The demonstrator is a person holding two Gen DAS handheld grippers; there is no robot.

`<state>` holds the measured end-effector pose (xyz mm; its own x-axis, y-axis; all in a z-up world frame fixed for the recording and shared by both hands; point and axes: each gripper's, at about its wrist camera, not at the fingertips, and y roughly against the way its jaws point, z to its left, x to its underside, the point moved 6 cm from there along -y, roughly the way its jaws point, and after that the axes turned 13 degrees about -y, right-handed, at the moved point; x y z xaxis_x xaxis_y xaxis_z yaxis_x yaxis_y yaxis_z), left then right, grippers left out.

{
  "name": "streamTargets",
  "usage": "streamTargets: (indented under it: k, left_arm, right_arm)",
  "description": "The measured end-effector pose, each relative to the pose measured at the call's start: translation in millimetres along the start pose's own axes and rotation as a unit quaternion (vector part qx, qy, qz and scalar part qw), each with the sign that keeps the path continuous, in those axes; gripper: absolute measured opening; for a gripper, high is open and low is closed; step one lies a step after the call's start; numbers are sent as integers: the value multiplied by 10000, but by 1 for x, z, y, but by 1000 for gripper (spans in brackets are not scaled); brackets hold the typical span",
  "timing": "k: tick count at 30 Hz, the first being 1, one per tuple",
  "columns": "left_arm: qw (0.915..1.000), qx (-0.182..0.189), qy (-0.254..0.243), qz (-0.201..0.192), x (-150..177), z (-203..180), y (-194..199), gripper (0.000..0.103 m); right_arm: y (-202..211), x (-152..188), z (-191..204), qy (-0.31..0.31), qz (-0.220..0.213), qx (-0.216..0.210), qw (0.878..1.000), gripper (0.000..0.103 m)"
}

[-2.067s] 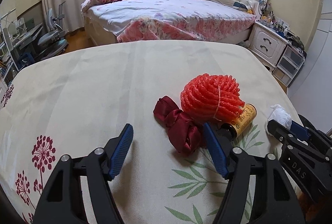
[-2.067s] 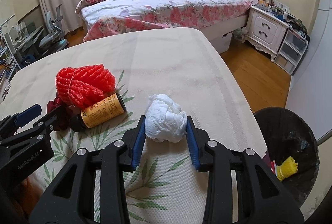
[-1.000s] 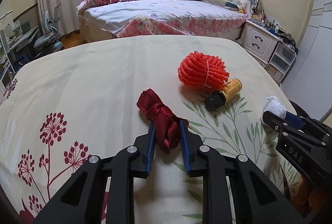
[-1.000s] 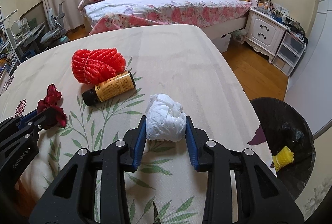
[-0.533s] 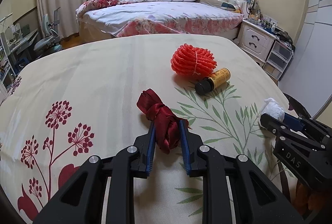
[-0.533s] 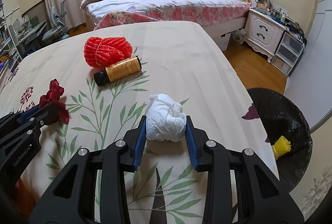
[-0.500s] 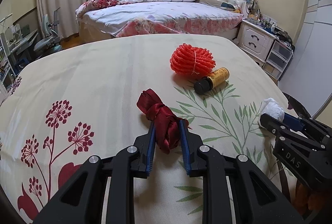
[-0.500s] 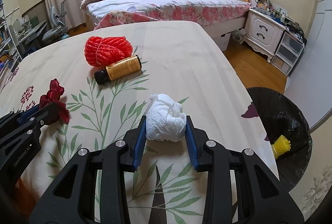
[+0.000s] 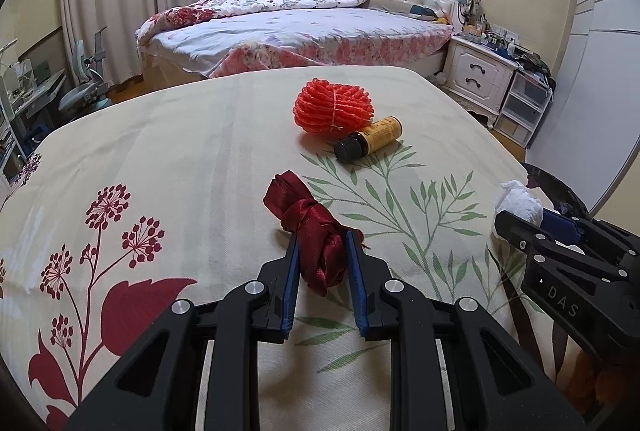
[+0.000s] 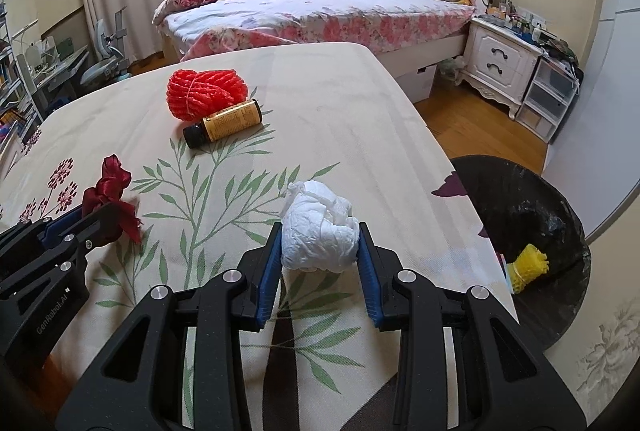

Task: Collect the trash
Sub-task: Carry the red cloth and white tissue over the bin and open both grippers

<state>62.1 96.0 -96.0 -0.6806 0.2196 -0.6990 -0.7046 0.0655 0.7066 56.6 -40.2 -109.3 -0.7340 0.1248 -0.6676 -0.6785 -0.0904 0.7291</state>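
Observation:
My left gripper (image 9: 322,245) is shut on a dark red satin ribbon (image 9: 308,219), held just above the floral tablecloth (image 9: 160,159). From the right wrist view the same ribbon (image 10: 110,187) shows in the left gripper (image 10: 112,215) at the left edge. A crumpled white tissue wad (image 10: 318,233) sits squeezed between the blue pads of my right gripper (image 10: 318,241), near the table's right edge. The tissue (image 9: 518,201) and right gripper (image 9: 524,221) also show at the right of the left wrist view. A black trash bin (image 10: 532,231) stands on the floor to the right.
An orange-red foam net bundle (image 9: 334,107) and a brown bottle with a yellow label (image 9: 368,139) lie further back on the table. A yellow net (image 10: 528,267) lies in the bin. Beyond are a bed (image 9: 304,31), a white nightstand (image 9: 480,79) and wooden floor (image 10: 480,127).
Both grippers have drawn back toward the near edge of the table with their loads; the net bundle and bottle look further away. The bin shows more fully on the right.

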Motion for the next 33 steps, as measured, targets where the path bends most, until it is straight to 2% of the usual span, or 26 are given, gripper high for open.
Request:
streamTargets:
  k: [16,33]
  left_arm:
    - [9988,311,-321,-194,-9,-48,9,24]
    - [9910,827,-911,-532,-53,-119,0,23]
  right_arm:
    - [19,-6,-50,-381,-196,256,9988,34]
    - [29,-28,-137,-1043,-526,954,9886,34]
